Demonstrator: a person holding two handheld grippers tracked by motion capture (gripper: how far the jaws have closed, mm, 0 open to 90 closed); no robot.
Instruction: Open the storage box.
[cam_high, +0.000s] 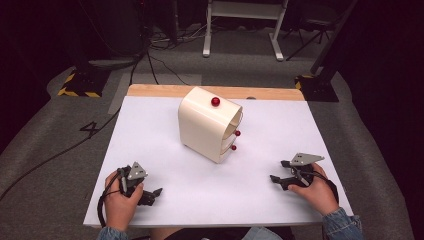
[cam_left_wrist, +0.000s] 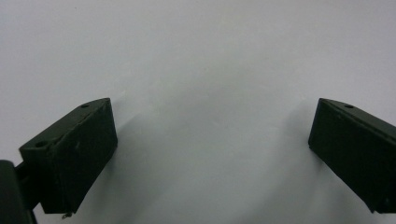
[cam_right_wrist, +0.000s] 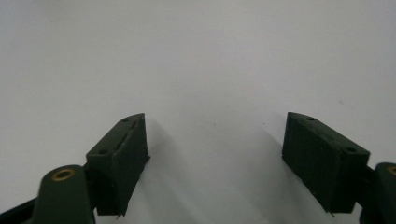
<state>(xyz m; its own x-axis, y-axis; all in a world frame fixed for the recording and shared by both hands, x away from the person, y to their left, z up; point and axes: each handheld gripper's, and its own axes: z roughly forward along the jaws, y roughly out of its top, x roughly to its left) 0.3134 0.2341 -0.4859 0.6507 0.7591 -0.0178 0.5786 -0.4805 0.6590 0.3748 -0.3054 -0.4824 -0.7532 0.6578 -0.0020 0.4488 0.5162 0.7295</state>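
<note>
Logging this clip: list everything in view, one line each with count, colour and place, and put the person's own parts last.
Cabinet: one, cream, rounded, near the table's middle, standing apart from both grippers.
Knobs: three, red; one on the cabinet's top face, two on its right-facing front.
Table: one, white top with a wooden strip along the far edge.
Desk frame: one, white, on the floor beyond the table.
Floor cables: several, black, far left on the grey floor.
Left gripper: one, black, near left of the table, jaws apart, holding nothing.
Right gripper: one, black, near right, jaws apart, holding nothing.
Hands: two, one on each gripper; denim cuffs at the bottom edge.
</note>
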